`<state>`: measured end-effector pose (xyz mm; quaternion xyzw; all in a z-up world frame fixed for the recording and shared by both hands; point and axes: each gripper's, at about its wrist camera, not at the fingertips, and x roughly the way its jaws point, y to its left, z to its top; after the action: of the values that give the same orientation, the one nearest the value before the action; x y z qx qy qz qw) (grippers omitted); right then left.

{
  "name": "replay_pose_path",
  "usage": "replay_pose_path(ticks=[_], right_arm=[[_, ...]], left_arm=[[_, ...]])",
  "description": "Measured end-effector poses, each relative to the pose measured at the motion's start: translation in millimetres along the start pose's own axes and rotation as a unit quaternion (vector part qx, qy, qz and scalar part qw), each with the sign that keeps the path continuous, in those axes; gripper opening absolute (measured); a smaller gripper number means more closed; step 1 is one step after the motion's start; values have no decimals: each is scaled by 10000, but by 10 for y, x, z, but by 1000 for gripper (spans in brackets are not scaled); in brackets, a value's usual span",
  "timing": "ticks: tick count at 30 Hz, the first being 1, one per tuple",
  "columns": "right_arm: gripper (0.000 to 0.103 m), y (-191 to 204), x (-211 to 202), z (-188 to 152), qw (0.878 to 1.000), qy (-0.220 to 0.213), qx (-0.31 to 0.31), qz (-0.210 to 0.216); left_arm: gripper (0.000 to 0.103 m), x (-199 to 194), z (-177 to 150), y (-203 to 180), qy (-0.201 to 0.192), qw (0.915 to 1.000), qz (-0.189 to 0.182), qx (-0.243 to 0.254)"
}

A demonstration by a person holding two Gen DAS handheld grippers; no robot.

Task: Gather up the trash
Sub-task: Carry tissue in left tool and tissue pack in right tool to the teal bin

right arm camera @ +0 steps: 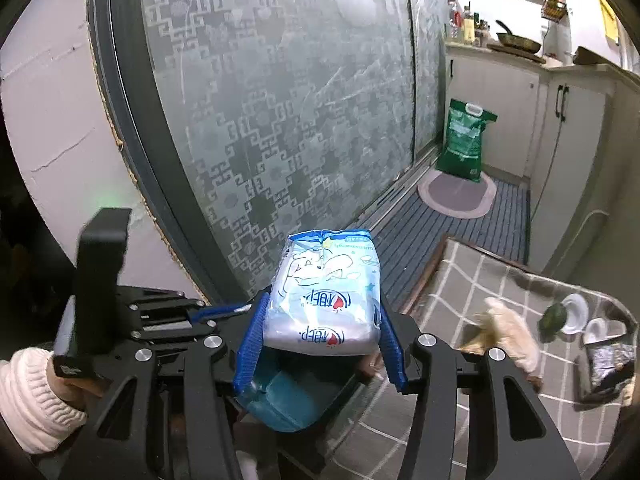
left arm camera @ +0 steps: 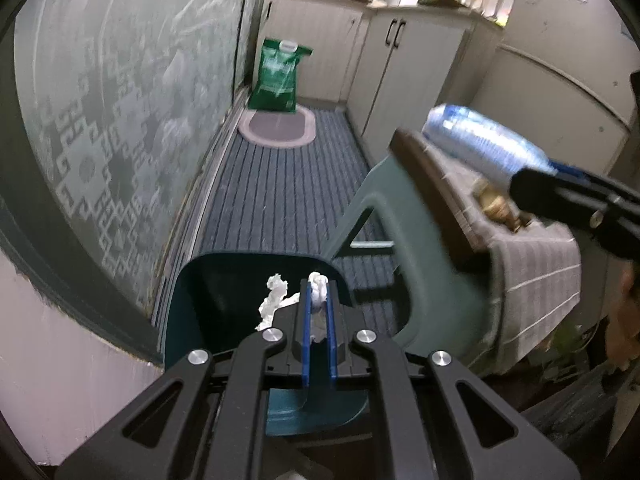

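With the left gripper (left arm camera: 319, 312) clamped on crumpled white tissue (left arm camera: 318, 284) and the right gripper (right arm camera: 320, 344) on a blue-white plastic packet (right arm camera: 326, 300), centre each over the open teal plastic bin (left arm camera: 192, 304) before releasing.

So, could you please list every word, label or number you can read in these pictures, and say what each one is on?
Tissue pack in the right gripper: upside-down red-and-blue logo printed twice, characters not legible to me.
Same pack, top edge: small upside-down pale lettering, too small to read.
Green bag by the cabinets: white print, too blurred to read.
Bottles on the counter: labels too small.
Nothing else carries text.
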<state>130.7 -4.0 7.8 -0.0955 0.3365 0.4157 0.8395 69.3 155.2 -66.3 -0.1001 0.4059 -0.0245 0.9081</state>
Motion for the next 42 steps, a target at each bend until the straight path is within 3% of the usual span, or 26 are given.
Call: replay_pose_path(ticks=[17,21,23,24,28,35,42], right_arm=[[52,252,561,7,9985,501,72,210],[52,294,679,6,9978,612,78,247],[52,313,761,-2,9974,682,76,238],[52,316,804,-11,9971,721,85,228],[52,325,968,-58,9959,875,123,195],[52,382,1224,-181,9932,1156,76,138],[52,450,1586,-375,9874,1577,-22,89]], left_arm=[[8,603,-458,451,1082,9937,281,-105],[12,646,-532,498,1238,9917,338,-61],[19,623,-543,512,1237,9917,360,-43],[26,590,-543,521,1206,9919,400,-44],[33,423,-478,550,992,9938,493,-48],[35,-45,-343,549,393,9971,652,-45],[43,-576,-203,445,-305,9980,547,-93]])
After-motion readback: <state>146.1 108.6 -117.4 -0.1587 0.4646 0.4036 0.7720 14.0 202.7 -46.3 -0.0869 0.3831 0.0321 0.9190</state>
